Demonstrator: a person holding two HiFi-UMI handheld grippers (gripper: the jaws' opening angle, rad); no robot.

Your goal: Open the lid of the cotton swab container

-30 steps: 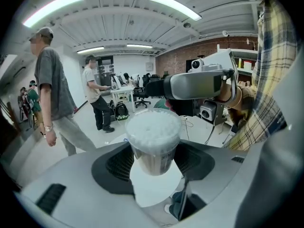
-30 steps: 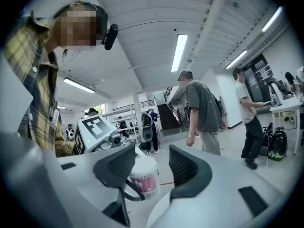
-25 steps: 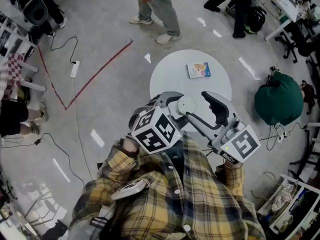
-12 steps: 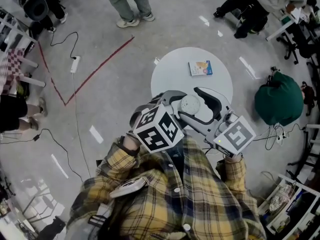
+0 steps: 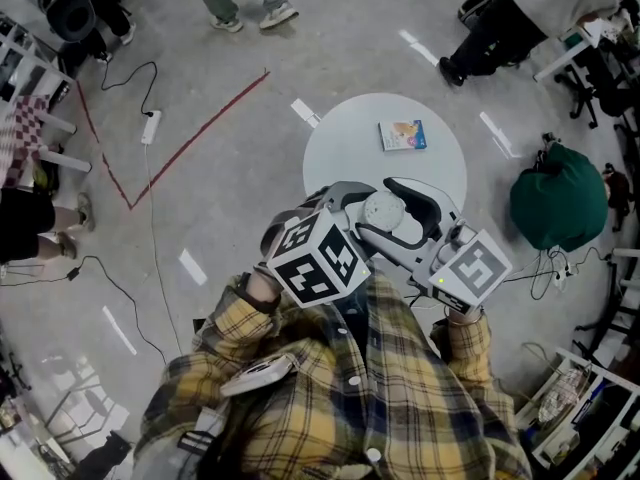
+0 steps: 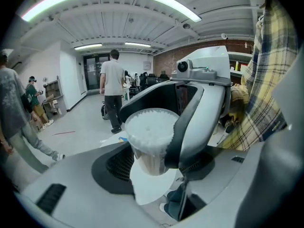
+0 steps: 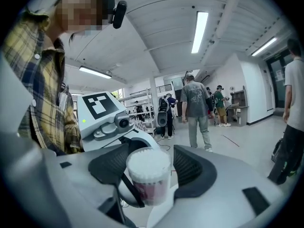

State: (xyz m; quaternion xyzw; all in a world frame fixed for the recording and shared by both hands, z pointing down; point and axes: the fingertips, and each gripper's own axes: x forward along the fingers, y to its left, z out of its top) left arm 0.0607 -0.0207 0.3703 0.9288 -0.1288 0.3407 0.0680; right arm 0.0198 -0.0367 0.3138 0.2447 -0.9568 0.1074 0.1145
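Note:
The cotton swab container (image 5: 382, 211) is a clear round tub packed with white swab tips, held up in front of my chest. My left gripper (image 6: 152, 171) is shut on its lower body, which shows between the dark pads in the left gripper view. My right gripper (image 7: 149, 169) faces it from the other side. Its jaws have just been opening and now stand wide around the container's (image 7: 146, 172) upper part, with a gap on each side. One right finger (image 6: 192, 122) crosses beside the tub (image 6: 151, 137). I cannot tell whether the lid sits tight.
Below my hands stands a round white table (image 5: 345, 153) with a small printed packet (image 5: 402, 135) on it. A green beanbag (image 5: 558, 200) lies to the right. Cables and a power strip (image 5: 150, 126) run across the floor at left. People walk at the far edge.
My right gripper has come in leftward and its wide jaws now bracket the container's top. The left gripper has kept still with the tub. People in the background have walked on.

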